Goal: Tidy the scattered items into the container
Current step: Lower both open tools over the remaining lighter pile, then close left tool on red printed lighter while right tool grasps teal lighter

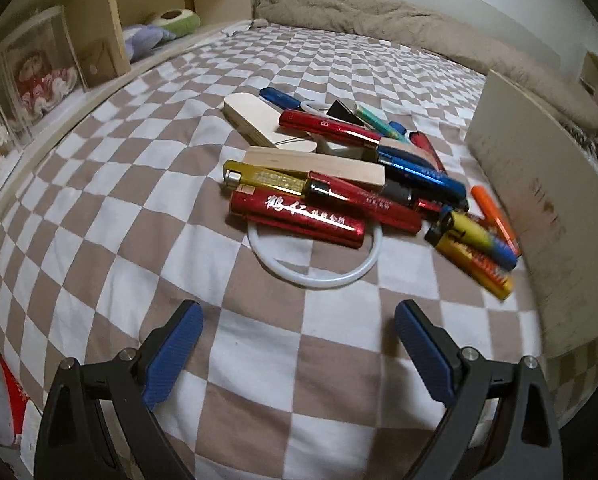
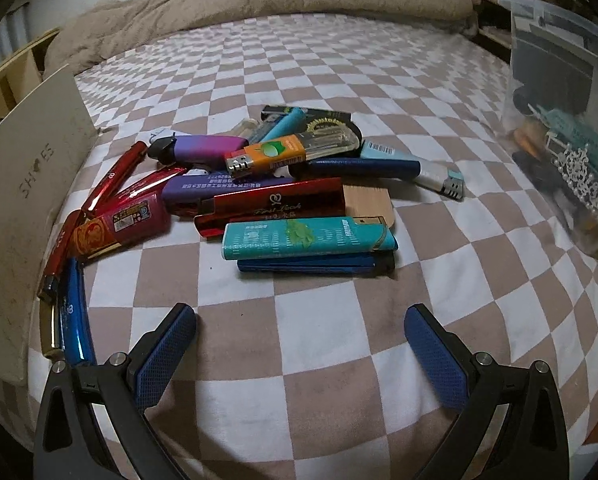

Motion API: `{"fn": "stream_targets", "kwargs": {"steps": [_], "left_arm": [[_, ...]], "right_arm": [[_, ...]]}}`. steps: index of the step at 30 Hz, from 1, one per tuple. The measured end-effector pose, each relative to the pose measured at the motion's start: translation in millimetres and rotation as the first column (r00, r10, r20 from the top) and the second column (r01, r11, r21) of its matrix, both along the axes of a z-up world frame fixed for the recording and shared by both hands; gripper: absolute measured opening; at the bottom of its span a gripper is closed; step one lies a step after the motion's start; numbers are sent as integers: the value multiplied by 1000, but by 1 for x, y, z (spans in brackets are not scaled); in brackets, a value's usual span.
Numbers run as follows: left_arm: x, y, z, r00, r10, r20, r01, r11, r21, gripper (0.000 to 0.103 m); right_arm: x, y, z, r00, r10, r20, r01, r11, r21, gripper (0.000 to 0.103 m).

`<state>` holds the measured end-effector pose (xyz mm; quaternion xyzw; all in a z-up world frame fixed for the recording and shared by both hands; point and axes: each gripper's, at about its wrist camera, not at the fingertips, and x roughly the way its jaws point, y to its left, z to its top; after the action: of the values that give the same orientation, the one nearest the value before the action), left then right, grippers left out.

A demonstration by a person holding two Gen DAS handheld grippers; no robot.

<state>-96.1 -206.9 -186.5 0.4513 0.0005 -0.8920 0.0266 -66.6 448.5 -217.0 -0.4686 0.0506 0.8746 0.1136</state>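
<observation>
I am at the start of a pick: both of my grippers hang over the checked sheet (image 1: 111, 240), each facing its own heap of lighters, and nothing has been lifted yet. My left gripper (image 1: 299, 320) has its fingers (image 1: 175, 352) spread wide, with only bare sheet between them, touching nothing. Ahead of it lies a red lighter (image 1: 299, 218) resting across a white ring (image 1: 315, 276), with wood blocks (image 1: 319, 166) and more lighters piled behind. My right gripper (image 2: 301, 324) is likewise wide apart and empty; nearest to it is a teal lighter (image 2: 307, 238) lying on top of a dark blue one. The shoe box (image 2: 31, 200) stands between the two heaps, its wall touching a few lighters, and I take it for the container. Next, I judge, each gripper must drop onto its nearest lighter, straddle it across the narrow side, close, and carry it over that wall. The ring may snag on the left.
</observation>
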Motion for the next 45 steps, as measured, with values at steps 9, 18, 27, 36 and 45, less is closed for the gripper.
{"fn": "stream_targets", "kwargs": {"steps": [9,18,27,36,45], "left_arm": [[-5,6,-8,998,-60,2,60,995,-75,103],[-27,4,-2,993,-111,-34,109,993,-48,103],[-50,4,-5,983,-149,-107,147,989,-26,103],[-38,-3,-3,972,-134,-192,136,991,-2,83],[-37,0,-5,967,-147,-206,141,989,-41,83]], "right_arm": [[-1,-3,-4,999,-7,-51,9,999,33,103],[2,-6,-7,995,-10,-96,16,998,59,103],[4,-7,-8,993,-9,-115,17,997,70,103],[7,-10,-8,989,-7,-147,20,996,86,103],[8,-5,-5,988,-8,-157,16,999,47,103]]}}
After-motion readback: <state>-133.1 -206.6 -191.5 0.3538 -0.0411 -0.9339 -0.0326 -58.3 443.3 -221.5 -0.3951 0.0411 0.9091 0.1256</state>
